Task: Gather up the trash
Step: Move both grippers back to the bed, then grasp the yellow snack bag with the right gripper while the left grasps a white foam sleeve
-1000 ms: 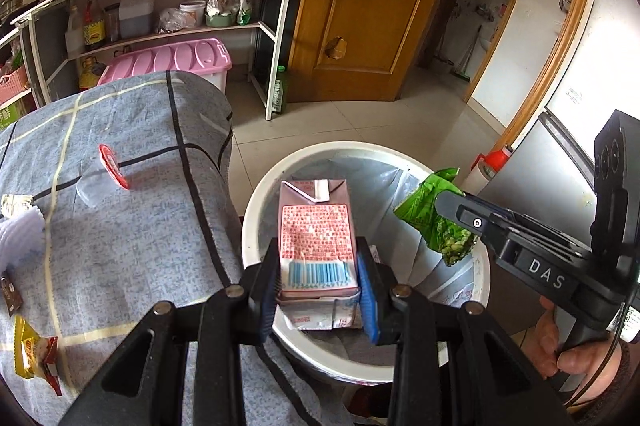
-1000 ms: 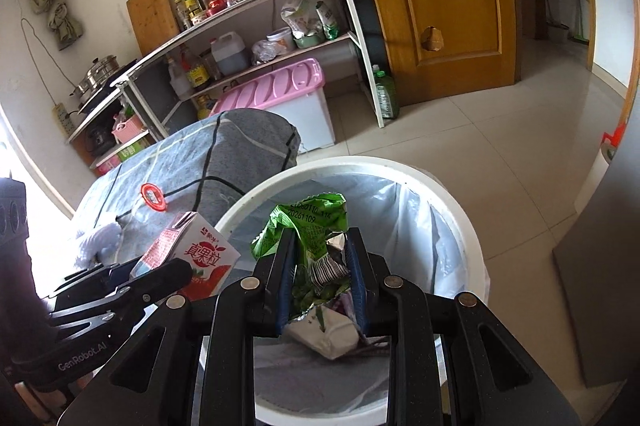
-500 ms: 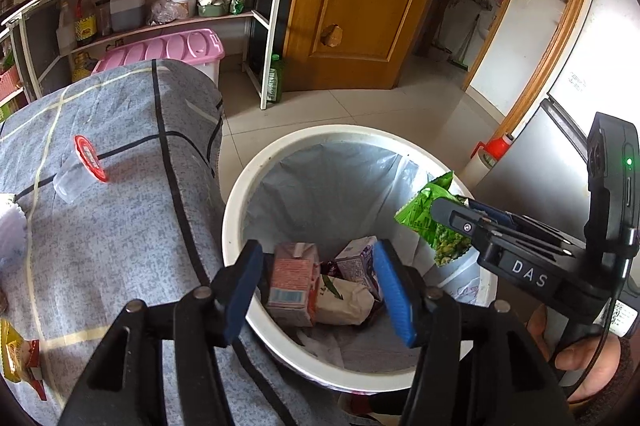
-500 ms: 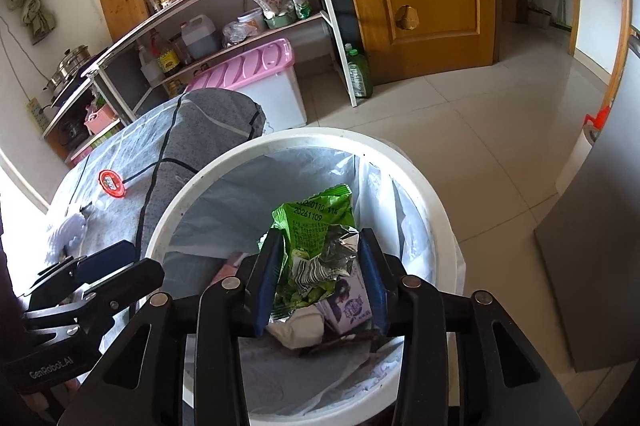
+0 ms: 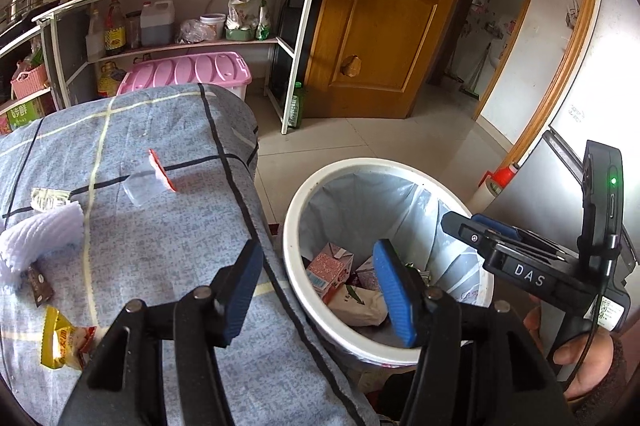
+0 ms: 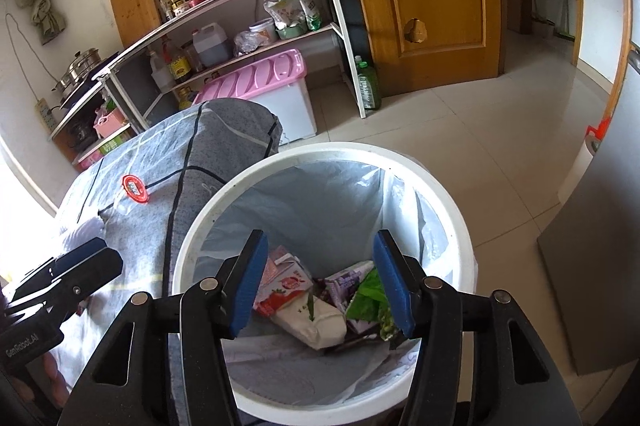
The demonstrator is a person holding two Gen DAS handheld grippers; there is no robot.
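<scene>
Right gripper [image 6: 320, 282] opening, empty, over round white bin [image 6: 448, 201], crumpled, perhaps foil, wrappers inside

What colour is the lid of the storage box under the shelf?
Pink lid on a white box, clearest in the right wrist view.

Cartons [image 6: 286, 284] lie in bin [image 6: 320, 155], right of table [image 5: 160, 246].

Both the left gripper [image 5: 318, 292] and the right gripper [image 6: 318, 284] are black plastic frames with silver screws and ribbed blue pads. One body reads "DAS" beside a green light, the other "GenRobot.AI". A dark knitted sleeve [image 5: 614, 378] covers the wrist
</scene>
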